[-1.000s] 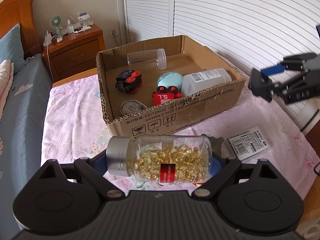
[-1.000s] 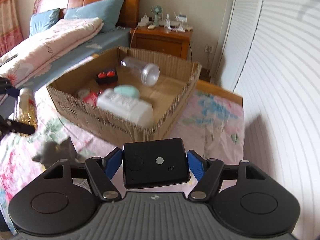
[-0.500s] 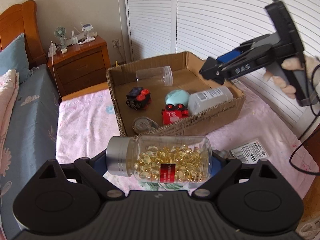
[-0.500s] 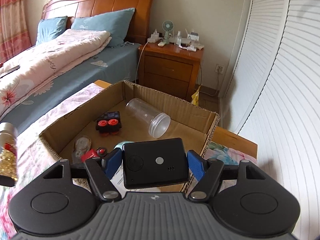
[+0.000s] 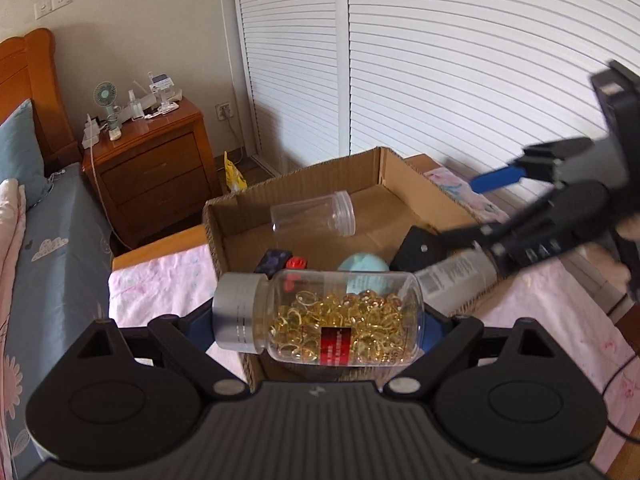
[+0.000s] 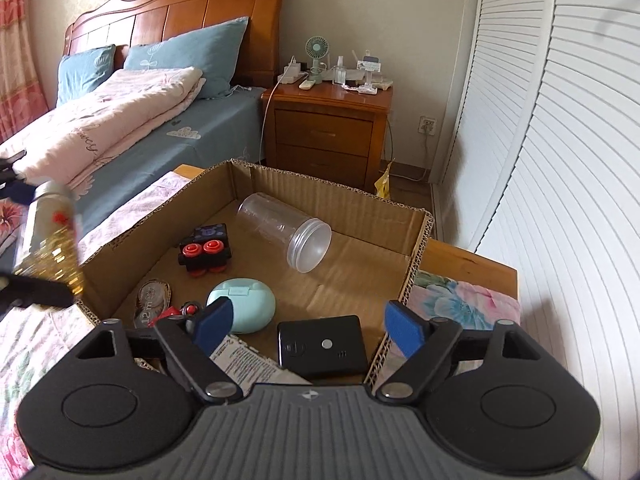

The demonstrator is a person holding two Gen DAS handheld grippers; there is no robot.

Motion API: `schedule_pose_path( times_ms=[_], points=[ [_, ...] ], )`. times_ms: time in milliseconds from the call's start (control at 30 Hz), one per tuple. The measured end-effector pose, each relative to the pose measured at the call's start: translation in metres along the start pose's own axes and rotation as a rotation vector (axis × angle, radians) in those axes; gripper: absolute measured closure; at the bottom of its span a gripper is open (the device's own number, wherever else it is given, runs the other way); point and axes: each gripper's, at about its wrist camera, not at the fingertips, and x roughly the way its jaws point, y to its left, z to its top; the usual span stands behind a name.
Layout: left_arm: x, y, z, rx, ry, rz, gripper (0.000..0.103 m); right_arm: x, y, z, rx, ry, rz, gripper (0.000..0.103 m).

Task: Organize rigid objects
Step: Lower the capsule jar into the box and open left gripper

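Note:
My left gripper [image 5: 316, 322] is shut on a clear capsule bottle [image 5: 320, 316] with a silver cap, held sideways at the near edge of the cardboard box [image 5: 372, 168]. My right gripper [image 6: 306, 326] is open above the box's near right corner. A black device [image 6: 323, 346] lies on the box floor just below it, free of the pads [image 6: 402, 330]. It also shows in the left wrist view [image 5: 420, 250]. The box [image 6: 340, 204] holds a clear jar [image 6: 286, 230], a toy car [image 6: 206, 250], a mint case [image 6: 244, 310] and a white bottle [image 6: 248, 366].
The box stands on a table with a pink floral cloth [image 5: 160, 280]. A bed [image 6: 132, 128] lies to the left and a wooden nightstand [image 6: 328, 128] behind. White louvred doors [image 6: 560, 140] run along the right.
My right gripper opened and let go of the black device, which now lies in the box. My left gripper moved closer to the box with the capsule bottle.

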Motion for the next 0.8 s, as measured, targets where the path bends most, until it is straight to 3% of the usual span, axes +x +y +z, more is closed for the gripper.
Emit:
schedule_pose_path(
  times_ms=[167, 400, 633, 800],
  points=[
    [0.029, -0.013, 0.034, 0.044, -0.005, -0.010, 0.010, -0.026, 0.005, -0.014, 0.035, -0.023, -0.048, 0.001],
    [0.084, -0.049, 0.071, 0.105, 0.042, -0.091, 0.010, -0.050, 0.015, -0.033, 0.096, -0.066, -0.071, 0.000],
    [0.129, -0.076, 0.094, 0.162, 0.064, -0.105, 0.009, -0.056, 0.009, -0.043, 0.156, -0.074, -0.087, 0.000],
    [0.138, -0.078, 0.102, 0.178, 0.039, -0.034, 0.008, -0.059, 0.006, -0.046, 0.196, -0.087, -0.074, 0.000]
  ],
)
